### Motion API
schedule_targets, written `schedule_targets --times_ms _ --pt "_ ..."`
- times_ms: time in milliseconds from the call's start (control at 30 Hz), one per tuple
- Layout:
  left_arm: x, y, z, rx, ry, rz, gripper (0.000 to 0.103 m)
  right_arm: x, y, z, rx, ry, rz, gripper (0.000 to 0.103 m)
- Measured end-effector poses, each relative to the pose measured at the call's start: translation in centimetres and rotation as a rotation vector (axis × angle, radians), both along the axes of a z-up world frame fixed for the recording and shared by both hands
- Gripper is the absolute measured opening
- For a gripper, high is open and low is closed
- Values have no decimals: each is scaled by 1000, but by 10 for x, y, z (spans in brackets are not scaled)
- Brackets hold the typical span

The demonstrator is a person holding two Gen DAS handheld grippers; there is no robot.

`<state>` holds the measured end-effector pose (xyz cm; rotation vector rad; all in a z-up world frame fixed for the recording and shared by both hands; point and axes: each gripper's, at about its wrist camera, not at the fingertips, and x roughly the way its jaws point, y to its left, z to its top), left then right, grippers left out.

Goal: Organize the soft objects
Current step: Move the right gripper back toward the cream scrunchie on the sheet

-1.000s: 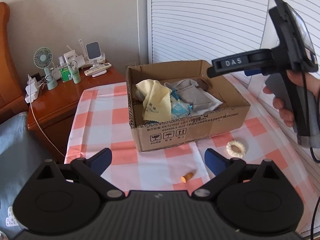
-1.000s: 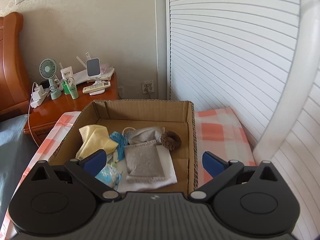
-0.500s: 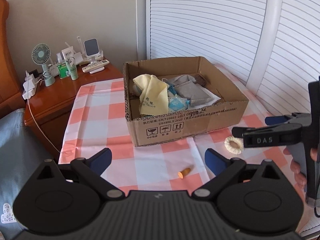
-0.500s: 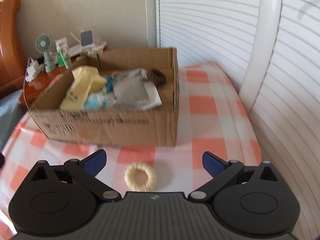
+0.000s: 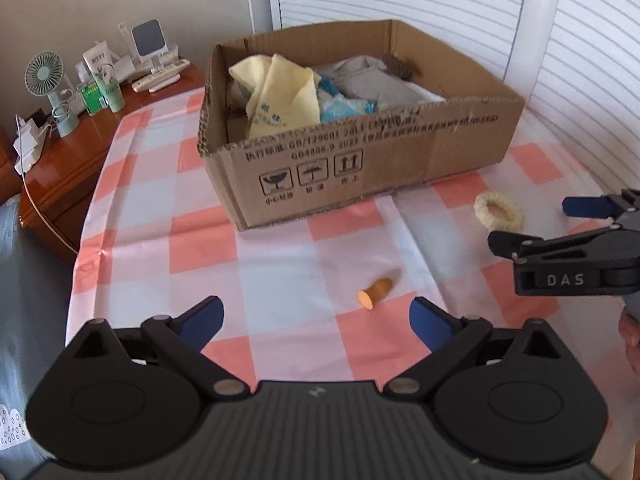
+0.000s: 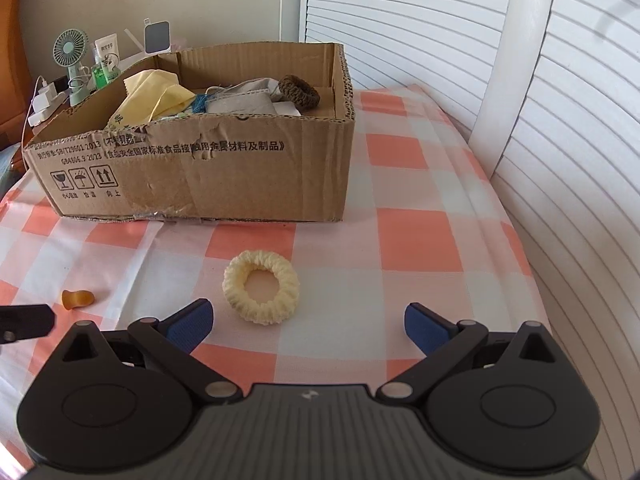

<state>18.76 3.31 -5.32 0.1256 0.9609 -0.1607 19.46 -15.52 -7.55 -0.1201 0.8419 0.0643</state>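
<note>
A cream scrunchie (image 6: pixel 261 286) lies on the checked tablecloth just ahead of my open right gripper (image 6: pixel 306 328), nearer its left finger; it also shows in the left wrist view (image 5: pixel 499 211). A small orange earplug (image 5: pixel 375 290) lies in front of my open, empty left gripper (image 5: pixel 316 322); it also shows in the right wrist view (image 6: pixel 77 299). The cardboard box (image 5: pixel 360 160) behind holds a yellow cloth (image 5: pixel 280 96), grey pouches (image 6: pixel 240 104), blue packets and a brown scrunchie (image 6: pixel 299 90). The right gripper shows in the left wrist view (image 5: pixel 532 226).
A wooden nightstand (image 5: pixel 68 160) at the left carries a small fan (image 5: pixel 48 80), bottles and a remote. White louvred doors (image 6: pixel 560 120) close the right side and back. The table edge drops off at the left toward grey bedding (image 5: pixel 24 280).
My right gripper has come down from over the box to the table, low behind the cream scrunchie. My left gripper has moved closer to the table and the earplug.
</note>
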Motion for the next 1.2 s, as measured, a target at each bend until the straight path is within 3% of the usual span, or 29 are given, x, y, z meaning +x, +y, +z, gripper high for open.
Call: schedule_targets --times_ms 267,467,900,1000,1067,1200 --pt "6 -10 -13 -28 22 7 99 1 0 -4 -7 -9 12 103" --pt "25 -7 -16 -52 -2 91 99 0 0 -5 -11 -15 19 103" --pt "13 -1 -20 13 -24 60 96 -5 1 -4 -18 -17 51 103" --pt "8 -1 -17 -12 -29 51 78 -5 3 -4 -20 -20 61 103" --pt "3 -5 -15 -28 -32 42 57 -6 4 -4 -22 -23 71 103" --pt "-4 -14 -11 -58 -18 41 34 -8 7 -4 -27 -32 92 103"
